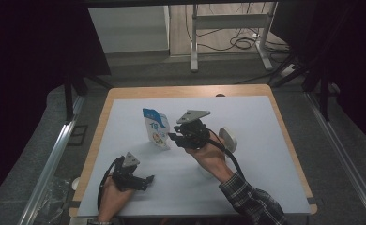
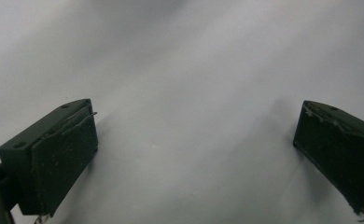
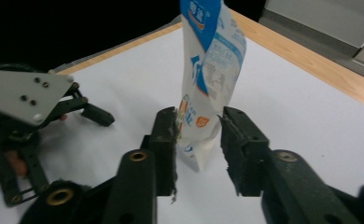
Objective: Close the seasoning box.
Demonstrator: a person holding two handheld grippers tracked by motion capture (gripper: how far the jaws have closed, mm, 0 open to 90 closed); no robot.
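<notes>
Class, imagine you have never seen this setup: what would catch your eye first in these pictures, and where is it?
First, the blue-and-white pouch standing near the middle of the pale mat, with the right gripper closing its jaws around the pouch's lower end. Next, the left gripper near the mat's front edge, jaws wide apart over bare surface.

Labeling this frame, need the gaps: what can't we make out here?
- Pouch: top cut off by the right gripper view's upper edge; print too small to read in the high view.
- Right tool: whether its pads press the pouch, unclear.
- White round thing: partly behind the right hand in the high view, unidentifiable.
</notes>
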